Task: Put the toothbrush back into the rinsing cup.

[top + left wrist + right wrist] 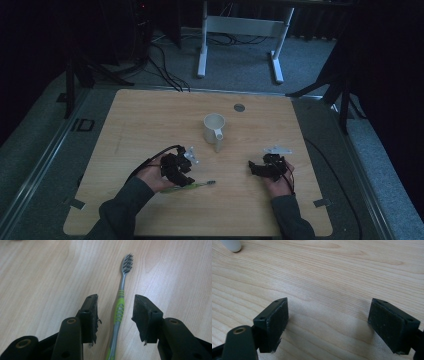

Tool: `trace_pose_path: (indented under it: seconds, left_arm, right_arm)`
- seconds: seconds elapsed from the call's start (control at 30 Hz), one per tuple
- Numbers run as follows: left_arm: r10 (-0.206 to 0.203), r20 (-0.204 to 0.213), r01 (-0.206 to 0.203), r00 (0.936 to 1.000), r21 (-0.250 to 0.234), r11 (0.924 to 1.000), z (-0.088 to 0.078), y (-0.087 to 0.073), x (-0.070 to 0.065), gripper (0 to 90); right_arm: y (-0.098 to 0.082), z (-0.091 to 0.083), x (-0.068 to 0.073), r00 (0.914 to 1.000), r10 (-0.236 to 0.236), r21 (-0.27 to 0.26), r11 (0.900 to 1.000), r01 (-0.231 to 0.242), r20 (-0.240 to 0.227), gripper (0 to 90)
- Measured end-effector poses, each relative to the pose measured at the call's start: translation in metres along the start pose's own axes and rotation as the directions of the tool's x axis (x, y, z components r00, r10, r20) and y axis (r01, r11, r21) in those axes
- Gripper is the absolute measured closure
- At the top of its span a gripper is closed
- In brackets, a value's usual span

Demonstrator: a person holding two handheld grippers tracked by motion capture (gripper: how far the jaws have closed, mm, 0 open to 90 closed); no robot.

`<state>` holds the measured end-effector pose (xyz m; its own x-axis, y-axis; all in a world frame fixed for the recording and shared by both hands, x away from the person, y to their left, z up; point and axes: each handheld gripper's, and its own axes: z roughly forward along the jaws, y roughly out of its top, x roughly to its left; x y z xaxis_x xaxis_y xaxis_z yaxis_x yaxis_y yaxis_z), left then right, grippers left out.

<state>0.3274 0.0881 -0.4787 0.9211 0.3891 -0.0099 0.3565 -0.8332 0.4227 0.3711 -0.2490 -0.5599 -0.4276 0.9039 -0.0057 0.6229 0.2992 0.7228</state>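
Straddling a green toothbrush (119,312) with jaws apart, left gripper (115,315) near-left, right gripper (328,325) spread wide over bare table (332,272), white mug (214,127) farther off

Matt pale wood-grain table (150,115)
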Motion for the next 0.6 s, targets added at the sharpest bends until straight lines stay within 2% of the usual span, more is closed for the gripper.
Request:
trace_pose_path:
  seconds: [0.6]
  left_arm:
    - [0.021, 0.001, -0.022, 0.9998, 0.074, 0.9970, 0.0082, 0.0045, -0.0024, 59.7]
  right_arm:
    - [0.0000, 0.0000, 0.0000, 1.0000, 0.000, 0.000, 1.000, 0.000, 0.000, 16.3]
